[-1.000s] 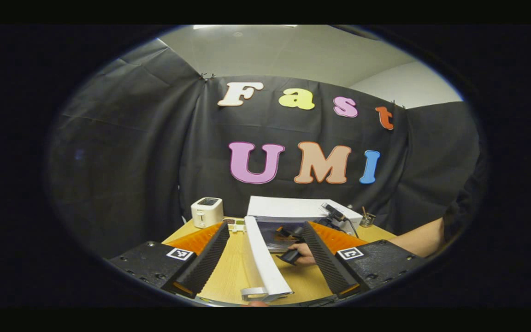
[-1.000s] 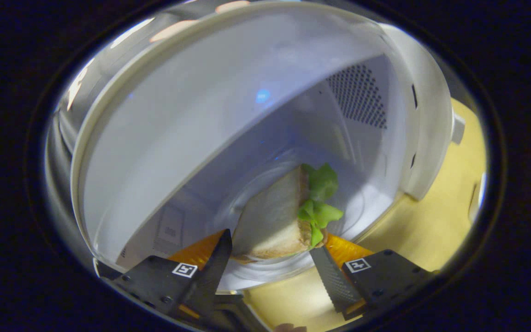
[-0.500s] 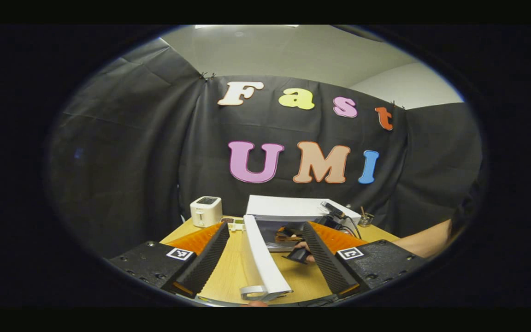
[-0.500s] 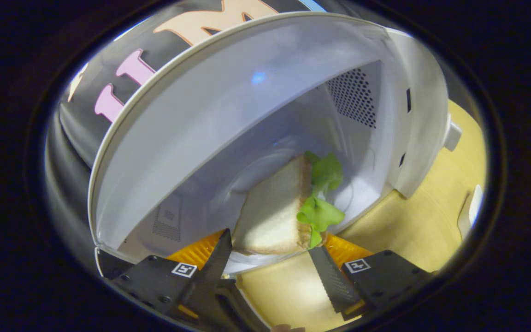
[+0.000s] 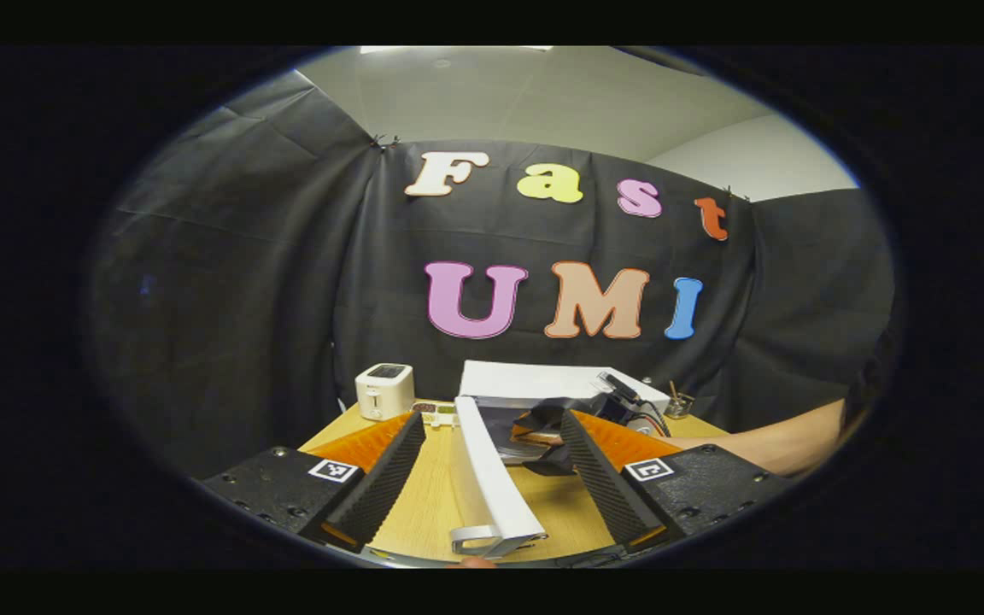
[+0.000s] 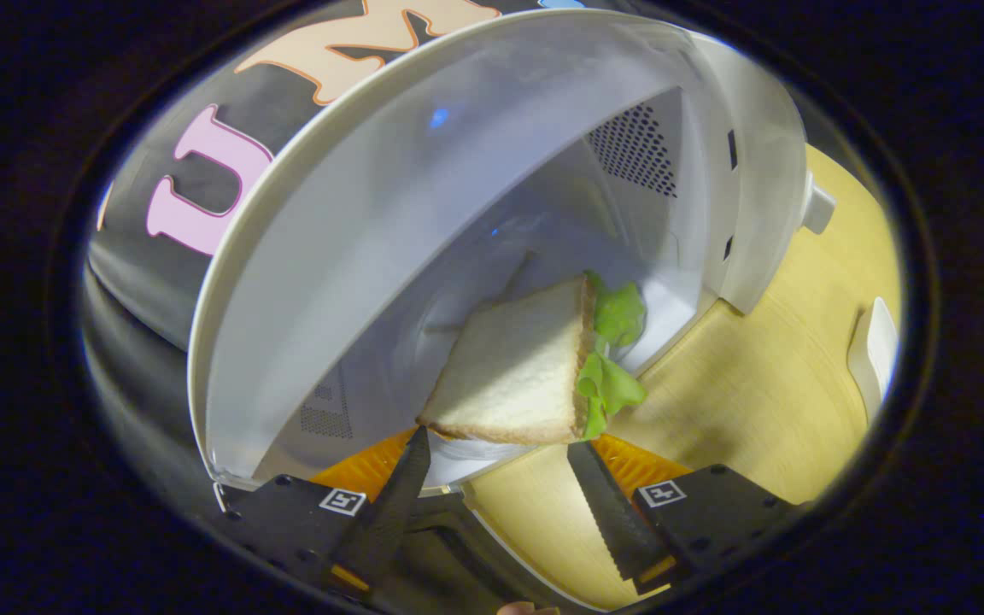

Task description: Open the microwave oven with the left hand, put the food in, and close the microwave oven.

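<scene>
Right gripper view looks into the open microwave oven (image 6: 424, 256), its white cavity spreading wide ahead of the jaws and tilted in that picture. The wooden tabletop (image 6: 765, 393) runs off to the jaws' right side. A sandwich (image 6: 518, 376), a triangle of white bread with green lettuce along one edge, sits just ahead of the right gripper (image 6: 500, 453); its near corner seems to meet one fingertip, while the other finger stands apart from the bread, so the jaws are spread and not pinching it. Whether the sandwich rests on the cavity floor cannot be told.

From the left gripper view, the microwave oven's door (image 5: 492, 478) stands swung out, edge-on between the spread jaws of the left gripper (image 5: 492, 427), touching neither finger, with its handle (image 5: 475, 540) nearest the camera. Beyond the jaws the oven body carries the right gripper at its opening, with a person's forearm (image 5: 765, 440) reaching in from the jaws' right. A small white toaster (image 5: 384, 389) stands on the tabletop beyond the jaws, to their left.
</scene>
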A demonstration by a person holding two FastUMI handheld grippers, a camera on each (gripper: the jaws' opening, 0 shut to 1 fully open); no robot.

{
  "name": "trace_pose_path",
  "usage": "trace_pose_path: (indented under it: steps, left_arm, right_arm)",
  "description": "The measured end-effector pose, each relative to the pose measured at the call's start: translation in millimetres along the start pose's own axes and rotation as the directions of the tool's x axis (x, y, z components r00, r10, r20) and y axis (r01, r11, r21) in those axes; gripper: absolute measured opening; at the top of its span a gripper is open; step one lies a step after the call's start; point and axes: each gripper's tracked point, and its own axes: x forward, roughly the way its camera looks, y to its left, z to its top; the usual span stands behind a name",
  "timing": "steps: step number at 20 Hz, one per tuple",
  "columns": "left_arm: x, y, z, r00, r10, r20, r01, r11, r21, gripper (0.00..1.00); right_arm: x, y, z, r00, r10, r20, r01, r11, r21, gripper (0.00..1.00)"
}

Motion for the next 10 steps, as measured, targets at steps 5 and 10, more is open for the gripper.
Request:
trace_pose_path:
  steps: [5,10]
  left_arm:
    - [-3.5,4.5,-3.2,1.0,0.011,-0.004,-0.011,1.0,0.001,0.96]
    - [-6.4,9.2,-2.6,1.0,0.023,-0.007,-0.023,1.0,0.015,0.96]
  right_arm:
    - [4.7,0.7,-8.1,0.998,0.011,-0.061,-0.012,1.0,-0.011,0.92]
    - [1.9,5.5,11.4,0.995,0.06,0.075,-0.052,0.993,-0.107,0.91]
